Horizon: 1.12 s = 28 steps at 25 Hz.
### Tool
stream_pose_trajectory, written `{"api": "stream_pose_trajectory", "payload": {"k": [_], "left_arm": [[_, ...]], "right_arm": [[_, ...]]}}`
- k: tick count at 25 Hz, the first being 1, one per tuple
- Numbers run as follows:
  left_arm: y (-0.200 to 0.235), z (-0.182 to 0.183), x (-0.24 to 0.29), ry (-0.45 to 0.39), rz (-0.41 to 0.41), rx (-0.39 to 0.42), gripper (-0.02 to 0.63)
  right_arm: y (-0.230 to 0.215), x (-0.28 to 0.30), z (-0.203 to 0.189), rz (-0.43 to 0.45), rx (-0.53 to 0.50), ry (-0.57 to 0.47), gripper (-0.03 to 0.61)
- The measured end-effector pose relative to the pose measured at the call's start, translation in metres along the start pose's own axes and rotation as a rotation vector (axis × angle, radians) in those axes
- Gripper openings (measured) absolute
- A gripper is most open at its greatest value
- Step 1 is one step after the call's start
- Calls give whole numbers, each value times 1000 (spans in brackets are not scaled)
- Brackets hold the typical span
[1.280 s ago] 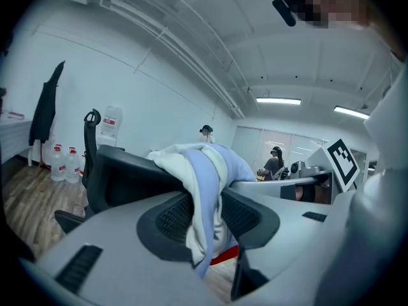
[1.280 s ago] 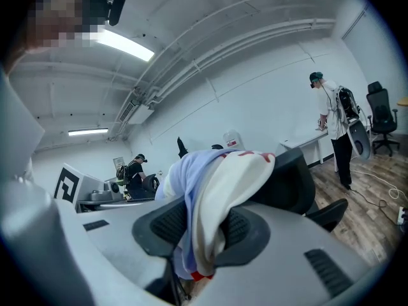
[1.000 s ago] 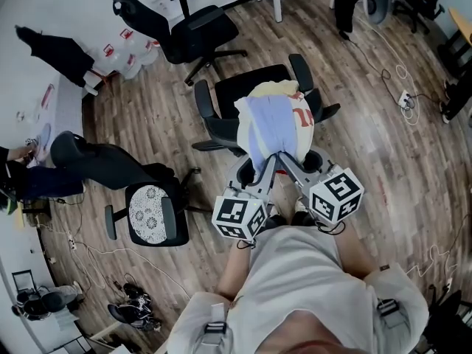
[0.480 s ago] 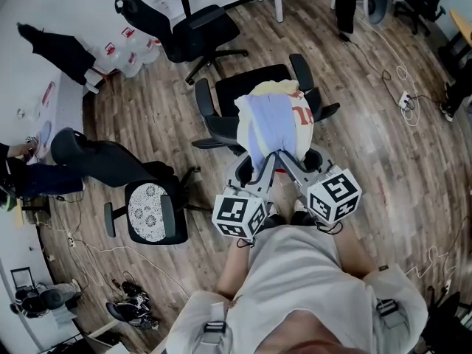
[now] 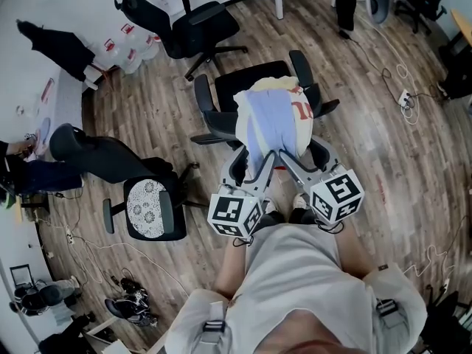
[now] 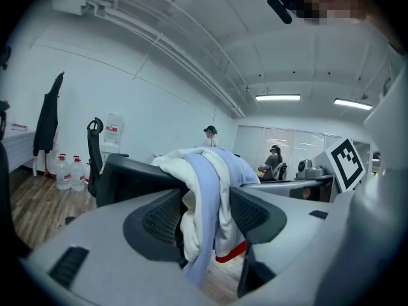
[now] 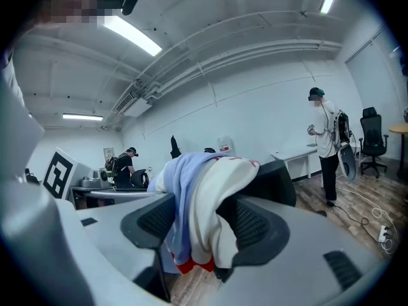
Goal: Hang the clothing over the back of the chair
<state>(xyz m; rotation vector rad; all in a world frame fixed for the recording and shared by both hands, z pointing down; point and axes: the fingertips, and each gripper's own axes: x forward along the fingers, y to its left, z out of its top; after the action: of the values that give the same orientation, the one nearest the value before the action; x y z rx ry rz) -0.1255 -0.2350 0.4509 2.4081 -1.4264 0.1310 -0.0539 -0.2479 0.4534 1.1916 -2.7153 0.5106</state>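
Note:
A white garment with red print and a pale blue one (image 5: 269,120) lie draped over the backrest of a black office chair (image 5: 247,87). My left gripper (image 5: 256,165) and right gripper (image 5: 302,155) reach side by side to the near hanging edge of the clothing. Both have just been opening and now stand open. In the left gripper view the blue and white cloth (image 6: 204,196) hangs loose between the spread jaws of the left gripper (image 6: 204,220), clear of the pads. In the right gripper view the clothing (image 7: 197,203) hangs likewise within the right gripper (image 7: 201,227).
Another black office chair (image 5: 188,32) stands farther off, and a chair with a lace cushion (image 5: 151,209) is to the left, beside a dark garment over a seat (image 5: 96,157). Cables (image 5: 402,94) trail on the wood floor at right. A person (image 7: 328,142) stands near a desk.
The jaws of both grippers have spread wider and let go of the clothing. The clothing stays draped on the chair back. The hands hardly moved.

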Motion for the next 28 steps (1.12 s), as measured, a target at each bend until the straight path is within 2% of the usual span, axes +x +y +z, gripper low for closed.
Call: {"api": "stream_pose_trajectory", "payload": {"k": [16, 23, 28], "left_arm": [[-1, 2, -24, -21, 40, 12, 247], [-4, 16, -36, -57, 51, 29, 245], [-13, 29, -41, -83, 39, 56, 230]], "right_arm": [[-1, -23, 8, -34, -31, -27, 281], [0, -38, 16, -62, -55, -50, 279], [8, -44, 26, -61, -81, -72, 241]]}}
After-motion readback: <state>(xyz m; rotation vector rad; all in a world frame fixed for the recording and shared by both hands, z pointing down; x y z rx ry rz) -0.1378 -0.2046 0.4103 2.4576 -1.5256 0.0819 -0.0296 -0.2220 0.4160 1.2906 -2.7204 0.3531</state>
